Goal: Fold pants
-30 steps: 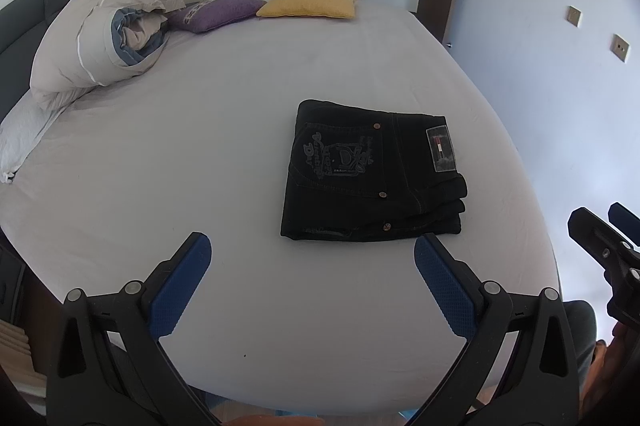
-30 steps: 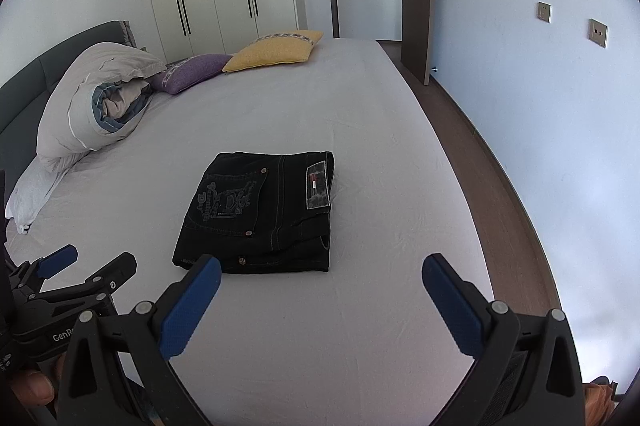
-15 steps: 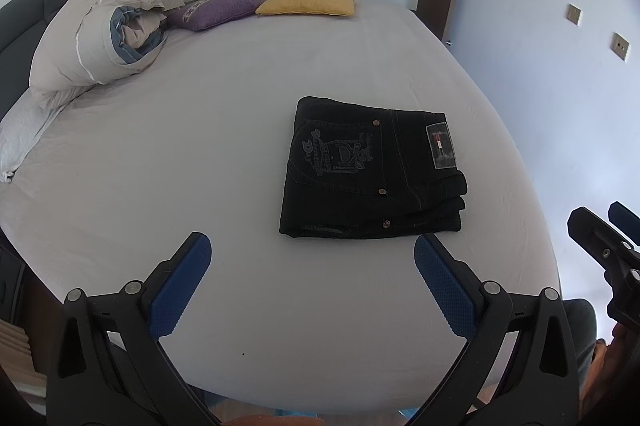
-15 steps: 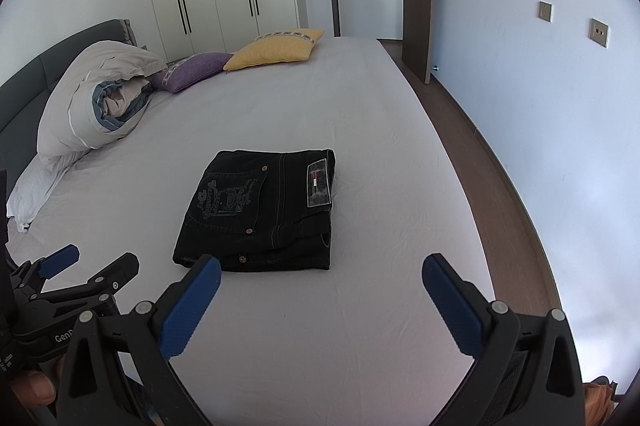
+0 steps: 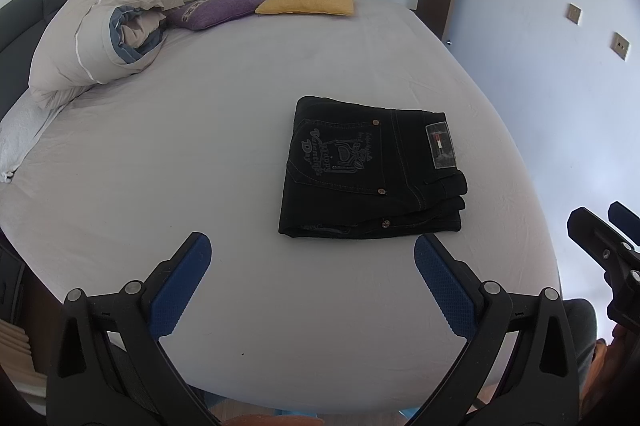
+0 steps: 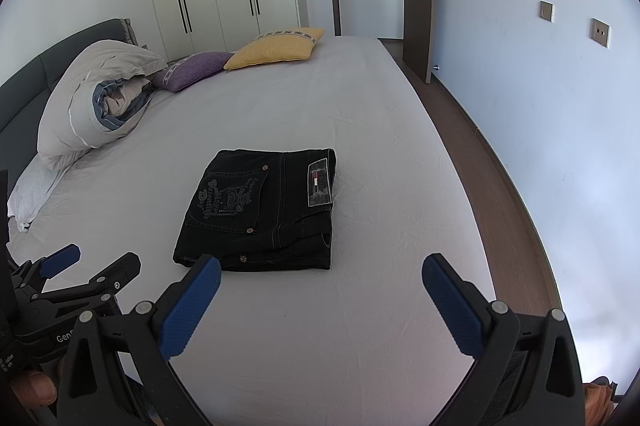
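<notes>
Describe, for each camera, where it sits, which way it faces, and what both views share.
Left wrist: on the left claw, open, facing the folded black pants; right claw at right edge.
Right wrist: on the right claw, open, facing the pants; left claw at lower left.
Shared: pants, bed, yellow pillow.

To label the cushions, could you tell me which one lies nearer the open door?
The yellow cushion; the purple cushion sits beside it, nearer the headboard.
</notes>
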{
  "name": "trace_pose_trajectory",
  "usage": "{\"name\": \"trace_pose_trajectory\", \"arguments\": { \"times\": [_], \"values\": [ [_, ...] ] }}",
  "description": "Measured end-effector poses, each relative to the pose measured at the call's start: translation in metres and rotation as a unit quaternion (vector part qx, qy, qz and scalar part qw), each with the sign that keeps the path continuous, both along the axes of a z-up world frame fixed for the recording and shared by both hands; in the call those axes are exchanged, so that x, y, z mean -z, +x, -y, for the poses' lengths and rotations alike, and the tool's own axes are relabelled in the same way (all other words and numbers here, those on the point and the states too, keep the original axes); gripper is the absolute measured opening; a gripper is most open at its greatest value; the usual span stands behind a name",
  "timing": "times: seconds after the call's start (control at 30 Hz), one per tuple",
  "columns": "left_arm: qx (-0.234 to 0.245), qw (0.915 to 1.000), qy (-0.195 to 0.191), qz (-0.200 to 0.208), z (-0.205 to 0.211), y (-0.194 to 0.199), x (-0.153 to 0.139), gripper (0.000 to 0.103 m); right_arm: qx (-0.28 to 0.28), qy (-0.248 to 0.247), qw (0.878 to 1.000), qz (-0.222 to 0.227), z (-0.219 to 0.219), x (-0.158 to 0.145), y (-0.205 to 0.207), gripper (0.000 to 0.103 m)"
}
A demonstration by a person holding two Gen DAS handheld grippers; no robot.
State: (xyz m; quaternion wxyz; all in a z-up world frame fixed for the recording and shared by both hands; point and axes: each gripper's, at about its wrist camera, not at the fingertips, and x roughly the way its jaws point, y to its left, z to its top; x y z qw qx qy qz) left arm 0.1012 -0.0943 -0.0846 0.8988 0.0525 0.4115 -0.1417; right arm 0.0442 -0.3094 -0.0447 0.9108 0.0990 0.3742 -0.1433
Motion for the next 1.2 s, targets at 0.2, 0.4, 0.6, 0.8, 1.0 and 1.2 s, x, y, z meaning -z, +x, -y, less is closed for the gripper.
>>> {"name": "trace_pose_trajectory", "arguments": {
  "times": [0.2, 0.4, 0.6, 0.8, 1.0, 1.2],
  "values": [
    [0.002, 1.0000, 0.000, -0.002, 0.0003, 0.0010, 0.0005, 0.103, -0.001, 0.000, 1.000, 0.000, 0.0008, 0.0012, 0.0005, 0.103],
    [0.002, 1.0000, -0.001, -0.004, -0.0010, 0.0014, 0.0008, 0.103, -0.002, 0.001, 1.000, -0.001, 0.0008, 0.0024, 0.0007, 0.103],
    [0.003, 1.0000, -0.001, -0.006, -0.0016, 0.0020, 0.0015, 0.103, -0.003, 0.001, 1.000, -0.002, 0.0007, 0.0030, 0.0006, 0.103],
    [0.003, 1.0000, -0.002, -0.008, -0.0028, 0.0031, 0.0023, 0.103, -0.003, 0.002, 1.000, -0.002, 0.0009, 0.0036, 0.0006, 0.103],
    [0.003, 0.9999, -0.002, -0.012, -0.0041, 0.0040, 0.0044, 0.103, -0.005, 0.002, 1.000, -0.003, 0.0022, 0.0050, 0.0010, 0.103],
    [0.002, 0.9999, 0.000, -0.013, -0.0045, 0.0047, 0.0060, 0.103, -0.005, 0.003, 1.000, -0.005, 0.0039, 0.0068, 0.0009, 0.103]
  ]
}}
